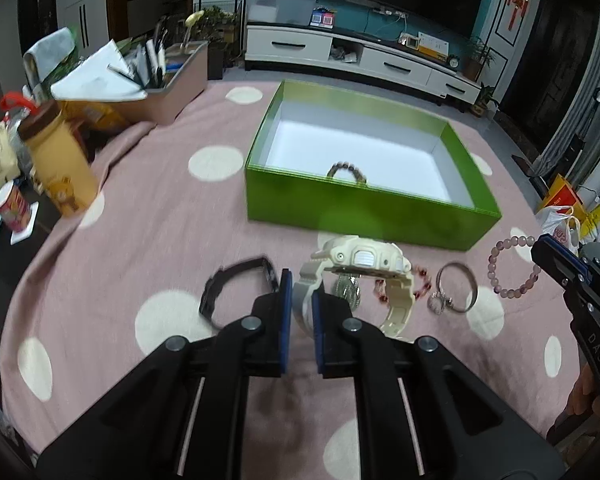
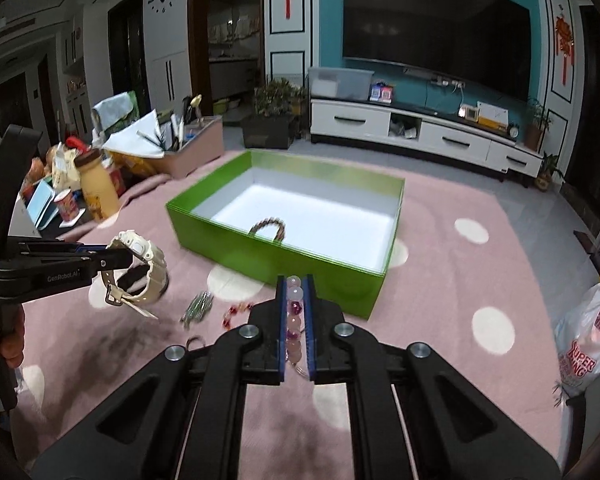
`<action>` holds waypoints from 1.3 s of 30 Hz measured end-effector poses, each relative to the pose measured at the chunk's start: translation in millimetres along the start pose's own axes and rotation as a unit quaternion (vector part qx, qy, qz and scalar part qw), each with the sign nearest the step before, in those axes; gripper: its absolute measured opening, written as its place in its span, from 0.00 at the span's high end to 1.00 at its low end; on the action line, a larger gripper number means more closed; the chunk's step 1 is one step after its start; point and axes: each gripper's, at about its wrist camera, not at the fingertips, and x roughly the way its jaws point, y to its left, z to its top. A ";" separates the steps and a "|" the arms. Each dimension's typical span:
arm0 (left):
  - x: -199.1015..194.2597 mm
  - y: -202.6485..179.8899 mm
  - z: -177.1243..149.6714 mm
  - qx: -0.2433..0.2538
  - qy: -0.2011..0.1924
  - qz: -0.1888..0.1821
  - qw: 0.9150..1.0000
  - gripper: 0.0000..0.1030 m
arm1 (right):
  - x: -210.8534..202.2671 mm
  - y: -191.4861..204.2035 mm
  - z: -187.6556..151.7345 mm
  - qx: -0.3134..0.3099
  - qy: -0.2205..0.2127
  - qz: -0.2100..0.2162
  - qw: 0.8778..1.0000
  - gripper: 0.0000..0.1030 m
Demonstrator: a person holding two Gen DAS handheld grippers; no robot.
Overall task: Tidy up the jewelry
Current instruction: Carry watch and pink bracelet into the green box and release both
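Observation:
My left gripper (image 1: 301, 286) is shut on the strap of a cream watch (image 1: 364, 262) and holds it above the pink dotted cloth; it also shows in the right wrist view (image 2: 140, 260). My right gripper (image 2: 295, 292) is shut on a pink bead bracelet (image 2: 294, 320), which shows in the left wrist view (image 1: 512, 264) too. The open green box (image 1: 364, 208) lies ahead with a brown bead bracelet (image 1: 348, 172) inside. On the cloth lie a black watch (image 1: 236, 284), a red bead bracelet (image 1: 422, 280), a silver bangle (image 1: 456, 288) and a silver piece (image 1: 348, 288).
A yellow bottle (image 1: 60, 164), a red cup (image 1: 14, 208) and a pink bin of papers and pens (image 1: 168, 80) stand at the left. Plastic bags (image 2: 592, 340) lie at the right. A white TV cabinet (image 2: 420, 136) stands beyond the table.

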 end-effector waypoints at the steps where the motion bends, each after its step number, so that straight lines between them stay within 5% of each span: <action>1: 0.3 -2.0 6.3 0.003 -0.003 0.000 1.000 0.91 | 0.0 -2.1 2.7 0.000 -0.004 -0.002 1.000 0.93; 20: 64.7 -20.1 115.2 0.016 -0.009 0.035 0.999 0.91 | 67.2 -33.6 56.2 0.005 -0.025 -0.016 1.000 0.93; 39: 126.3 -32.8 113.6 0.033 0.036 0.052 0.997 0.91 | 131.6 -43.3 49.2 0.020 0.038 -0.015 0.999 0.93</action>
